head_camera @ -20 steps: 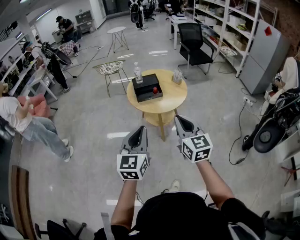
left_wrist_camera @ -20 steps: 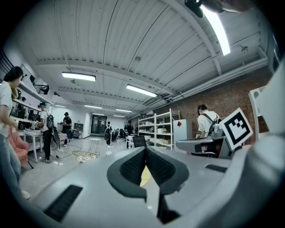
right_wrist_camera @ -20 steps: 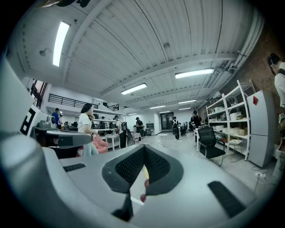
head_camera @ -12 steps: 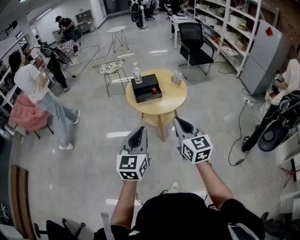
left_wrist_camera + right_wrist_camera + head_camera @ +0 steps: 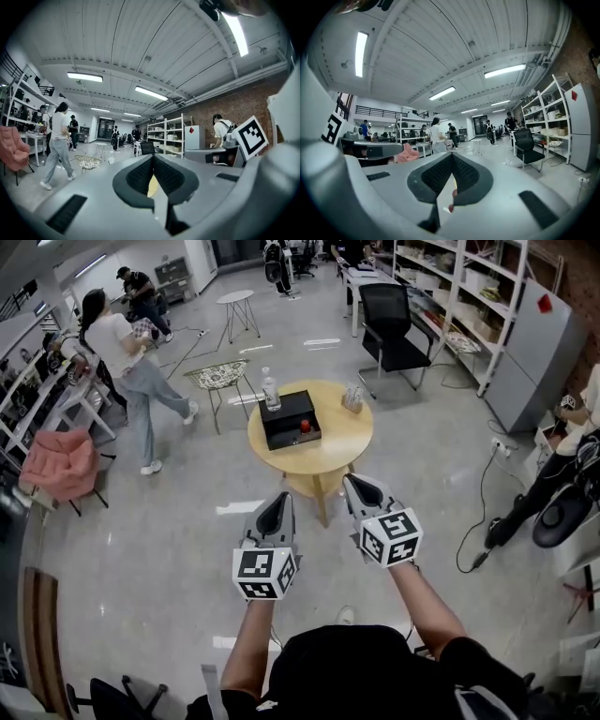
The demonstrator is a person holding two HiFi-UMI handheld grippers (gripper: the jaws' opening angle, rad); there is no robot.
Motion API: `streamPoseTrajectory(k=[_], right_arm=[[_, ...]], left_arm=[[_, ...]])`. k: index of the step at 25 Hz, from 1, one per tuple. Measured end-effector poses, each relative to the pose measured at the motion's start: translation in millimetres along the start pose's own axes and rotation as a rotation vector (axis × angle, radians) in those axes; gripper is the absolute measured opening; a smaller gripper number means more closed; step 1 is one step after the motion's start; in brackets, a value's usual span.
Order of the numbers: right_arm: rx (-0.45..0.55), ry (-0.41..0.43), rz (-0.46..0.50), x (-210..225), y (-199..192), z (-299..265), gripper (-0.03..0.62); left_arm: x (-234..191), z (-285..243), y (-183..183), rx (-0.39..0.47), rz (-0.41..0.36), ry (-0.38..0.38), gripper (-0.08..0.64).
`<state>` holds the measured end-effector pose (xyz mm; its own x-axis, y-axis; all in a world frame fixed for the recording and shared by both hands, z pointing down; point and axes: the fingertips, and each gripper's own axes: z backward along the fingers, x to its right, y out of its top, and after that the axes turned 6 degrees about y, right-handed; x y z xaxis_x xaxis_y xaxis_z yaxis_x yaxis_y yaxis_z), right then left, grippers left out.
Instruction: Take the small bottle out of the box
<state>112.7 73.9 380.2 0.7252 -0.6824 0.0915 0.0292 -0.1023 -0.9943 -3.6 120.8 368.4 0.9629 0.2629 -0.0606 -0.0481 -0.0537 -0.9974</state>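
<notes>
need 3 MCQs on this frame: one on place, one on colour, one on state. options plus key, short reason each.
1. Where does the black box stand?
A. on the floor
B. on the round wooden table
C. on a shelf rack

2. What colour is the small bottle at the box?
A. blue
B. green
C. red

3. How do the left gripper and the right gripper stand?
A. both shut, nothing between the jaws
B. both wide open
C. right one shut on the bottle

Key:
1 B: the head view shows the box on the tabletop.
2 C: it shows as a red spot against the black box.
3 A: each gripper view shows the pads meeting with nothing between them, and the head view shows both grippers short of the table.
</notes>
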Motion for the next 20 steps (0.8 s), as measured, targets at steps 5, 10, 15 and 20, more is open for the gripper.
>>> streamPoseTrajectory(k=[5, 10, 15, 20], right_arm=[[-0.005, 0.013, 0.003, 24.1, -2.5, -2.9, 0.000], [-0.017, 0.024, 0.005, 43.4, -6.8, -4.7, 0.002], [-0.023, 0.042, 0.002, 46.6, -7.4, -12.0, 0.001], [-0.025, 0.056, 0.004, 50.6, -7.0, -20.6, 0.000]], left_arm=[[16.1, -24.7, -2.7, -0.001, -0.003, 0.000, 0.012], [26.9, -40.1, -7.2, -0.007, -0.007, -0.001, 0.012], [23.5, -47.2, -6.9, -0.010, 0.006, 0.011, 0.012], [21.6, -57.1, -10.9, -0.015, 0.015, 0.013, 0.012]])
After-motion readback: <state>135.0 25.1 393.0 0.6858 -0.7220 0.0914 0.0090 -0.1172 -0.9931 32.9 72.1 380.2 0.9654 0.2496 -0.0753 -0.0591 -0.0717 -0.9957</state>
